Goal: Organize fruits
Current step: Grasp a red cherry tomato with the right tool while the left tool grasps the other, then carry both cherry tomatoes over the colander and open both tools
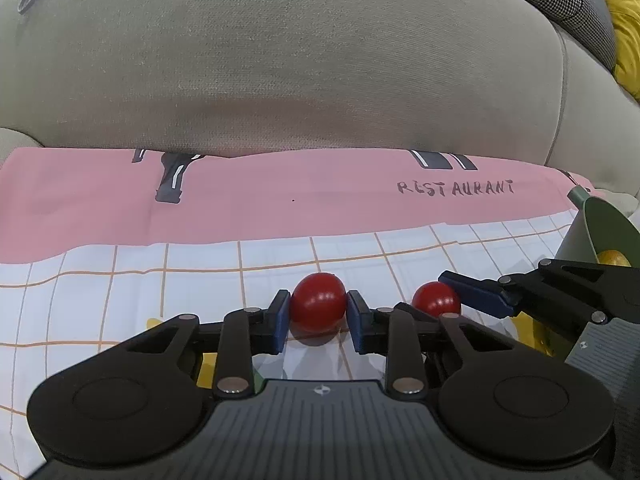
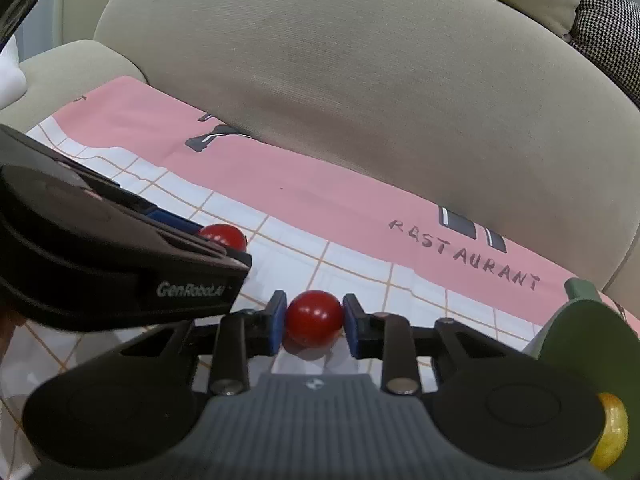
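Observation:
Two small round red fruits lie on a pink-and-white checked cloth (image 1: 120,288). In the left wrist view my left gripper (image 1: 318,314) is shut on one red fruit (image 1: 318,300), with both blue pads pressed on its sides. The second red fruit (image 1: 434,300) sits just to the right, with a finger (image 1: 476,295) of the right gripper against it. In the right wrist view my right gripper (image 2: 314,322) is shut on that fruit (image 2: 314,316). The left gripper (image 2: 208,238) shows at the left there, its fruit (image 2: 224,235) half hidden behind it.
A green bowl (image 1: 596,228) stands at the right edge of the cloth with a yellow fruit (image 1: 612,258) in it; the bowl (image 2: 580,320) and yellow fruit (image 2: 612,428) also show beside the right gripper. A beige sofa back (image 1: 300,60) rises right behind the cloth.

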`<action>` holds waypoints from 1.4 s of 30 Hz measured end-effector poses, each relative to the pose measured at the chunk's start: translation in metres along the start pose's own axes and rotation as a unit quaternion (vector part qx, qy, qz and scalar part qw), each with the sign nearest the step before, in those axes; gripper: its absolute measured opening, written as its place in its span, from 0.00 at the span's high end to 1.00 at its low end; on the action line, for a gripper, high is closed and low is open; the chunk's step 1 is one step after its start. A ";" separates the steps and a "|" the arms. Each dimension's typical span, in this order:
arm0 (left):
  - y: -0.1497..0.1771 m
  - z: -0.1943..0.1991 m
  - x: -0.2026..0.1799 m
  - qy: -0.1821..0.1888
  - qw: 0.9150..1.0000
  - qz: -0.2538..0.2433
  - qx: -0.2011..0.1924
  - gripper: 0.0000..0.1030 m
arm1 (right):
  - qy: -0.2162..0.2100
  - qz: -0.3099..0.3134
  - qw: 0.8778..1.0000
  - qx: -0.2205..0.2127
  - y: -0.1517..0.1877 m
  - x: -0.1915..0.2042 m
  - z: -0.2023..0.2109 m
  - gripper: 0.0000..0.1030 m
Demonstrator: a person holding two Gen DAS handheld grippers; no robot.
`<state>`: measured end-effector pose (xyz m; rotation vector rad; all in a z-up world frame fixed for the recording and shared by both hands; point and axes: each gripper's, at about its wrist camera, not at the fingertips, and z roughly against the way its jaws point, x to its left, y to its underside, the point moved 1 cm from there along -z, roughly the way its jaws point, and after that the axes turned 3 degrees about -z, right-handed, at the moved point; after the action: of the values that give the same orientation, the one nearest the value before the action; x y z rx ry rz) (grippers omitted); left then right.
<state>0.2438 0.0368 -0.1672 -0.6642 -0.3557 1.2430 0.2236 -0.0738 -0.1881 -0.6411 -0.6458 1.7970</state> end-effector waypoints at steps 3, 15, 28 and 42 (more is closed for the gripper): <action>-0.001 0.004 0.000 0.001 1.000 0.004 -0.003 0.68 | -0.001 0.000 1.000 0.000 -0.001 0.000 0.001 0.75; -0.004 0.061 -0.007 -0.006 0.999 0.019 -0.034 0.69 | -0.011 -0.007 0.999 -0.032 -0.014 -0.004 0.049 0.75; -0.010 0.134 -0.043 0.000 0.997 0.004 -0.080 0.69 | -0.018 -0.029 0.997 -0.074 -0.023 -0.022 0.133 0.75; -0.013 0.160 -0.118 0.061 0.994 -0.047 -0.076 0.68 | -0.039 -0.072 0.994 -0.068 0.014 -0.086 0.202 0.75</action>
<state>0.1233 -0.0340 -0.0248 -0.8412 -0.3786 1.0866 0.0986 -0.1844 -0.0449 -0.6013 -0.8524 1.6612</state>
